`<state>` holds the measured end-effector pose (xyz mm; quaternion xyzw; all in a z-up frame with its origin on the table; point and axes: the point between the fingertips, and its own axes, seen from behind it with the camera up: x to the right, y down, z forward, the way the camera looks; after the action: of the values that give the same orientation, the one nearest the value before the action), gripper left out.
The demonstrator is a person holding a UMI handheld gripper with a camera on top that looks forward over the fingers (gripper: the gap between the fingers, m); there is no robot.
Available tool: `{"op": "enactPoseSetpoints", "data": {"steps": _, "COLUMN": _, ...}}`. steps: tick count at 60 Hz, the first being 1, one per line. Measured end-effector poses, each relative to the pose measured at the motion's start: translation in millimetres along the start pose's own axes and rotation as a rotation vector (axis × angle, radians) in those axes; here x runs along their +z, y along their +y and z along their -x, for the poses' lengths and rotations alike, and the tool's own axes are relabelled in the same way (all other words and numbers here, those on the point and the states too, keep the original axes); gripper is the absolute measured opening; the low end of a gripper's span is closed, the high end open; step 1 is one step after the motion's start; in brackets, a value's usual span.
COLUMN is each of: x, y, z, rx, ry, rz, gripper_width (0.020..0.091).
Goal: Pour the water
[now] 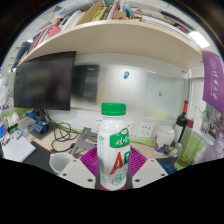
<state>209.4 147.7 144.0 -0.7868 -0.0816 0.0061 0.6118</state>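
I have the bottle (115, 147) right in front of me, standing upright at the centre of my view, its green cap (114, 108) toward twelve o'clock and its base down at six o'clock, where it drops between my fingers. It is a white plastic bottle with a green and red label. My claw (112, 178) sits low at six o'clock, and the bottle's lower body rises straight out of it. The left finger (86, 166) shows its pink pad at about eight o'clock from the bottle's middle, right against the bottle's side; the right finger (140, 165) shows its pad at about four o'clock, likewise against the other side. I see no gap at either side, so I take it that my claw is clenched on the bottle, grasping it by the lower half.

Beyond the bottle lies a desk (60, 150) with clutter on it. At ten o'clock from the bottle a dark monitor (45, 82) stands against the wall. At three o'clock, well apart from the bottle, a dark glass bottle (182, 124) stands upright. At nine o'clock, near the left finger, sits a pale cup (62, 163), and beyond it some cables (62, 132) lie on the desk. At twelve o'clock, high above, runs a shelf (110, 14) of books.
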Motion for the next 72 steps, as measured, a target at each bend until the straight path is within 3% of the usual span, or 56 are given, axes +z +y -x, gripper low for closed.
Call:
{"op": "enactPoseSetpoints", "data": {"steps": 11, "x": 19, "y": 47, "z": -4, "rx": 0.07, "ry": 0.0, "rz": 0.02, "gripper_width": 0.036}}
{"op": "enactPoseSetpoints", "data": {"steps": 12, "x": 20, "y": 54, "z": -4, "rx": 0.076, "ry": -0.001, "rz": 0.028, "gripper_width": 0.0406}}
{"op": "enactPoseSetpoints", "data": {"steps": 13, "x": 20, "y": 54, "z": -4, "rx": 0.081, "ry": 0.0, "rz": 0.012, "gripper_width": 0.0365}}
{"op": "enactPoseSetpoints", "data": {"steps": 25, "x": 14, "y": 54, "z": -9, "rx": 0.09, "ry": 0.035, "rz": -0.051, "gripper_width": 0.0384}}
{"op": "enactPoseSetpoints", "data": {"steps": 35, "x": 13, "y": 54, "z": -9, "rx": 0.08, "ry": 0.049, "rz": -0.05, "gripper_width": 0.0539}}
{"op": "enactPoseSetpoints", "data": {"steps": 41, "x": 6, "y": 64, "z": -6, "rx": 0.11, "ry": 0.049, "rz": -0.005, "gripper_width": 0.0777}}
{"op": "enactPoseSetpoints", "data": {"steps": 44, "x": -4, "y": 71, "z": -5, "rx": 0.122, "ry": 0.056, "rz": 0.017, "gripper_width": 0.0841}}
{"op": "enactPoseSetpoints", "data": {"steps": 56, "x": -87, "y": 100, "z": 14, "rx": 0.149, "ry": 0.108, "rz": 0.142, "gripper_width": 0.0842}}
{"op": "enactPoseSetpoints", "data": {"steps": 72, "x": -188, "y": 44, "z": 59, "rx": 0.19, "ry": 0.163, "rz": 0.166, "gripper_width": 0.0841}}
